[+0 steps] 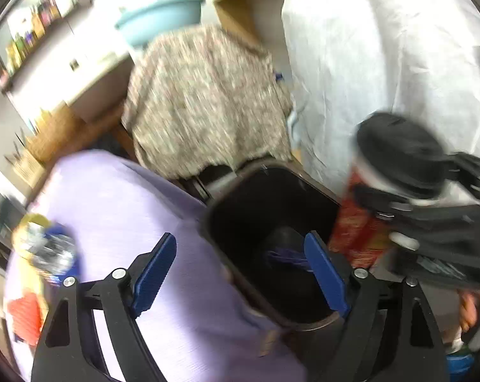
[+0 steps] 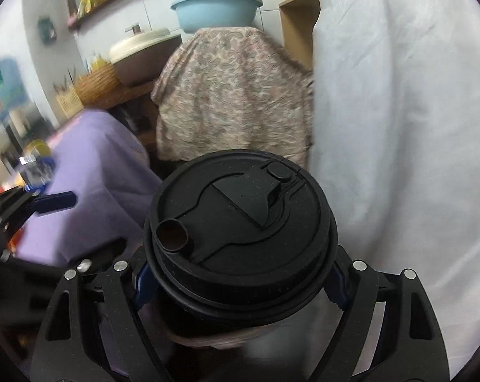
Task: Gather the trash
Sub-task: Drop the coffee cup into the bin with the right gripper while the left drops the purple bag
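A black trash bin (image 1: pixel 255 203) stands open beside the table, with something purple-blue (image 1: pixel 286 258) lying at its bottom. My left gripper (image 1: pixel 242 273) hangs over the bin's near rim, open, with nothing between its blue pads. One of its blue fingers (image 2: pixel 53 202) shows at the left of the right wrist view. My right gripper (image 2: pixel 240 286) is shut on a takeaway cup (image 2: pixel 240 216) with a black lid. In the left wrist view that cup (image 1: pixel 396 156), with its red sleeve, hangs just right of the bin's mouth.
A purple-covered table (image 1: pixel 128 210) lies left of the bin, with a crushed plastic bottle (image 1: pixel 48 251) and a red item (image 1: pixel 26 315) on it. Behind the bin stand furniture under a patterned cloth (image 1: pixel 204 95) and a white sheet (image 1: pixel 383 63). A blue basin (image 2: pixel 216 9) sits on top.
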{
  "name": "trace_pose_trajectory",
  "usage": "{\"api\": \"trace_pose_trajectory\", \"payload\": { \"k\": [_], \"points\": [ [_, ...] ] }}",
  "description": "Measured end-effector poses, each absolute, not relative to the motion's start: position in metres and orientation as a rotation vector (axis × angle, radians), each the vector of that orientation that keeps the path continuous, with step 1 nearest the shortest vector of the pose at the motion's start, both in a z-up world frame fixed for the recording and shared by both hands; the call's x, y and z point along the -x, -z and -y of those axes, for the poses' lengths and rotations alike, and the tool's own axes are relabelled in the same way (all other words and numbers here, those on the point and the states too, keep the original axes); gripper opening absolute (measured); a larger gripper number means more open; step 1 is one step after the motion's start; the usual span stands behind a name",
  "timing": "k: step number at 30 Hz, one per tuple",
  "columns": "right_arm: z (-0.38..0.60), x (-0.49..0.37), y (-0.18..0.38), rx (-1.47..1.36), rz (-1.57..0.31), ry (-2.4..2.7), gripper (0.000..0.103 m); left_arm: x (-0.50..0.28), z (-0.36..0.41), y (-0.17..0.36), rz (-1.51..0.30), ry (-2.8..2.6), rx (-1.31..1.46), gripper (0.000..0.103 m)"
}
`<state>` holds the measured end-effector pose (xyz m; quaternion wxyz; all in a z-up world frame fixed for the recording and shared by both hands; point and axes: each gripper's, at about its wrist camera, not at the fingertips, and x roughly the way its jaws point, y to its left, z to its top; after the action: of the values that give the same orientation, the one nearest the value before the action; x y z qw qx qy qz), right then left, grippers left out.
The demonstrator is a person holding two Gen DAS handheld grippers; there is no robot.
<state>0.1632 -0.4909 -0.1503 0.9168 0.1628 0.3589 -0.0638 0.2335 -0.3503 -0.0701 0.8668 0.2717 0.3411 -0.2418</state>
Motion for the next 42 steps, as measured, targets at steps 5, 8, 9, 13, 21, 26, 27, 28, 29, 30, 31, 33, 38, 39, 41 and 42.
{"api": "trace_pose_trajectory", "payload": {
  "k": [5,8,9,13,21,26,27,28,29,30,31,33,38,39,41,42],
  "points": [
    [0.475,-0.197,0.168,-0.321,-0.77,0.16,0.081,-0.213,0.314,0.054,-0.618,0.462,-0.533,0.094],
    [0.475,-0.219,0.188,-0.361,-0.828,0.17,0.081,-0.209,0.293,0.051,-0.604,0.426,-0.525,0.094],
    [0.473,-0.226,0.196,-0.36,-0.857,0.177,0.081,-0.208,0.286,0.049,-0.607,0.42,-0.506,0.094],
    [0.458,-0.255,0.232,-0.32,-0.961,0.184,0.081,-0.209,0.264,0.044,-0.64,0.418,-0.421,0.094],
    [0.444,-0.305,0.287,-0.244,-1.121,0.233,0.081,-0.204,0.234,0.033,-0.643,0.396,-0.34,0.096],
    [0.446,-0.319,0.31,-0.219,-1.197,0.277,0.082,-0.196,0.215,0.034,-0.658,0.383,-0.29,0.097],
    [0.447,-0.322,0.313,-0.225,-1.209,0.282,0.082,-0.196,0.212,0.036,-0.663,0.375,-0.285,0.097],
    [0.448,-0.323,0.315,-0.229,-1.217,0.28,0.082,-0.195,0.209,0.036,-0.666,0.37,-0.282,0.097],
    [0.447,-0.324,0.315,-0.23,-1.22,0.274,0.085,-0.195,0.208,0.037,-0.667,0.368,-0.279,0.097],
    [0.446,-0.325,0.316,-0.232,-1.227,0.264,0.088,-0.194,0.206,0.037,-0.669,0.366,-0.273,0.097],
    [0.444,-0.325,0.315,-0.229,-1.233,0.259,0.09,-0.194,0.205,0.037,-0.671,0.366,-0.267,0.097],
    [0.441,-0.324,0.312,-0.195,-1.227,0.279,0.092,-0.192,0.201,0.035,-0.667,0.366,-0.257,0.097],
    [0.441,-0.307,0.299,-0.248,-1.197,0.266,0.092,-0.188,0.19,0.033,-0.66,0.366,-0.236,0.097],
    [0.44,-0.303,0.294,-0.255,-1.183,0.257,0.092,-0.187,0.187,0.033,-0.662,0.365,-0.231,0.097],
    [0.436,-0.29,0.28,-0.26,-1.142,0.24,0.092,-0.185,0.182,0.034,-0.667,0.366,-0.219,0.097],
    [0.433,-0.282,0.271,-0.262,-1.116,0.228,0.092,-0.185,0.179,0.035,-0.673,0.367,-0.21,0.097]
  ]
}}
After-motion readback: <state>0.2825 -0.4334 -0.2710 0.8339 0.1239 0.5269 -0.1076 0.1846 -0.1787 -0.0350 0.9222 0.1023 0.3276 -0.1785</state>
